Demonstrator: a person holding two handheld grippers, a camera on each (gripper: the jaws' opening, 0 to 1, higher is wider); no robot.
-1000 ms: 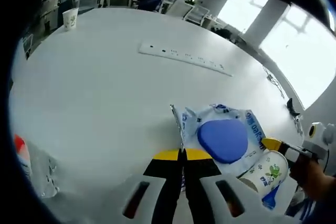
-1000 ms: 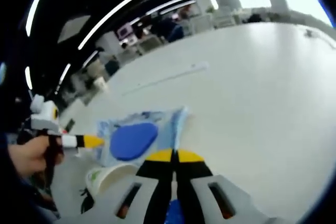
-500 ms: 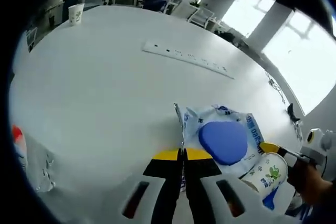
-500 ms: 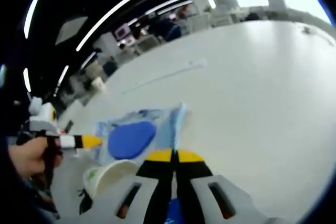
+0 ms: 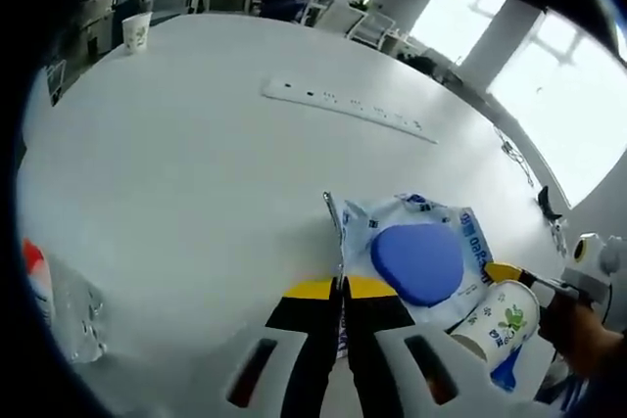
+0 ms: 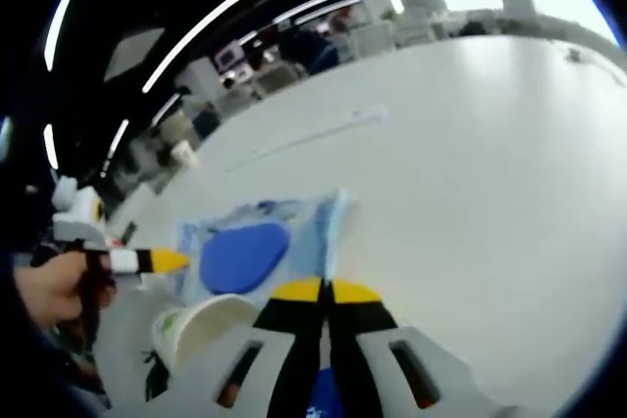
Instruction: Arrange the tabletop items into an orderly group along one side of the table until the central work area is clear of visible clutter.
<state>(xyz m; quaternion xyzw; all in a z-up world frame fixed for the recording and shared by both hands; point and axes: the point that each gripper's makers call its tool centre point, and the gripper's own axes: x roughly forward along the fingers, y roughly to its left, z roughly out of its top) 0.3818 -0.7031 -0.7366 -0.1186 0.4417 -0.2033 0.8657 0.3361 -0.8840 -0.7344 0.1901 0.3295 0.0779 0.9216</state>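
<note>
A white and blue wipes packet [image 5: 416,242] with a blue oval lid [image 5: 416,263] lies on the white table [image 5: 196,173]. My left gripper [image 5: 341,288] is shut on the packet's near edge. The right gripper [image 5: 507,271] comes in from the right and meets the packet's far end. A paper cup with green print [image 5: 495,325] lies tilted beside it. In the right gripper view, my right gripper [image 6: 323,290] is shut on the packet's edge [image 6: 328,227], the left gripper [image 6: 157,261] pinches the opposite end, and the cup [image 6: 201,332] shows its open mouth.
A long white power strip [image 5: 343,105] lies across the table's far half. A second paper cup [image 5: 135,31] stands at the far left edge. A clear plastic bottle [image 5: 54,301] is at the near left. A small black object [image 5: 544,208] sits near the right edge.
Both views have shifted only slightly with the hands. The packet, the cup and both shut grippers stand as before.
</note>
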